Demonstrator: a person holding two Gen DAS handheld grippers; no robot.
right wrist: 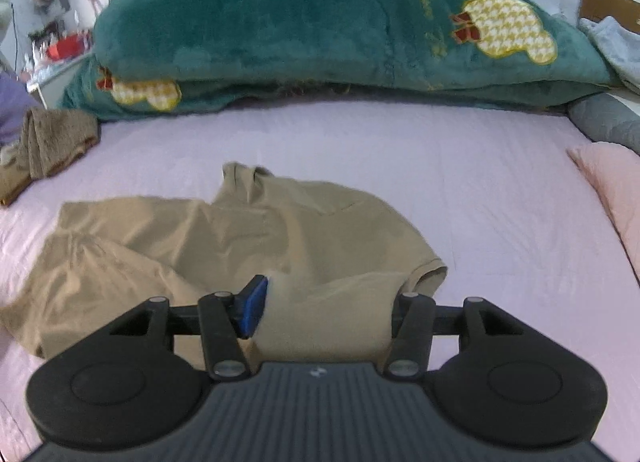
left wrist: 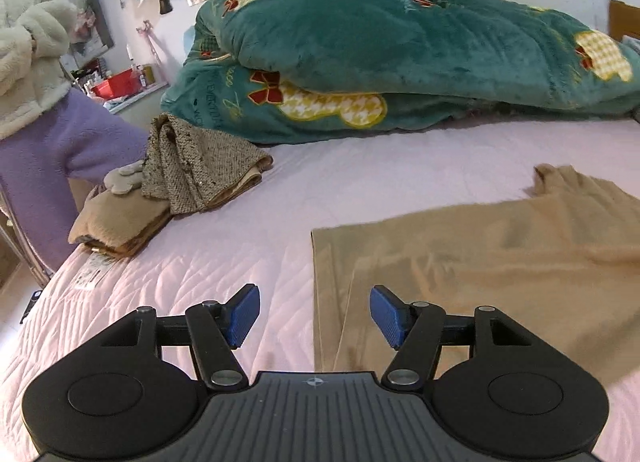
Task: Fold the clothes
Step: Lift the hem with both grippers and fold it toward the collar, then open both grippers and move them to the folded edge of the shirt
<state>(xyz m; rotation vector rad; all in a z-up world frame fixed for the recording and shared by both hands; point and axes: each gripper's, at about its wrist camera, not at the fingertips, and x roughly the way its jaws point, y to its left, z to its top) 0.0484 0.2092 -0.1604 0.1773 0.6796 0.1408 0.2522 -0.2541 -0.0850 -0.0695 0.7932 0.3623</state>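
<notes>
The left gripper (left wrist: 315,316) hangs wide open above the bed, holding nothing. The right gripper (right wrist: 324,306) has tan cloth between its fingers; one pad is hidden, so a grip cannot be told. The pink bed sheet (right wrist: 440,166) carries the green blanket (right wrist: 320,30) at the back. The tan shirt (right wrist: 224,238) lies crosswise, collar toward the blanket. The folded pile (left wrist: 160,186) sits near the left edge.

Open pink sheet (left wrist: 360,182) mid-bed, green duvet (left wrist: 400,50) behind, folded pile (left wrist: 192,166) left
</notes>
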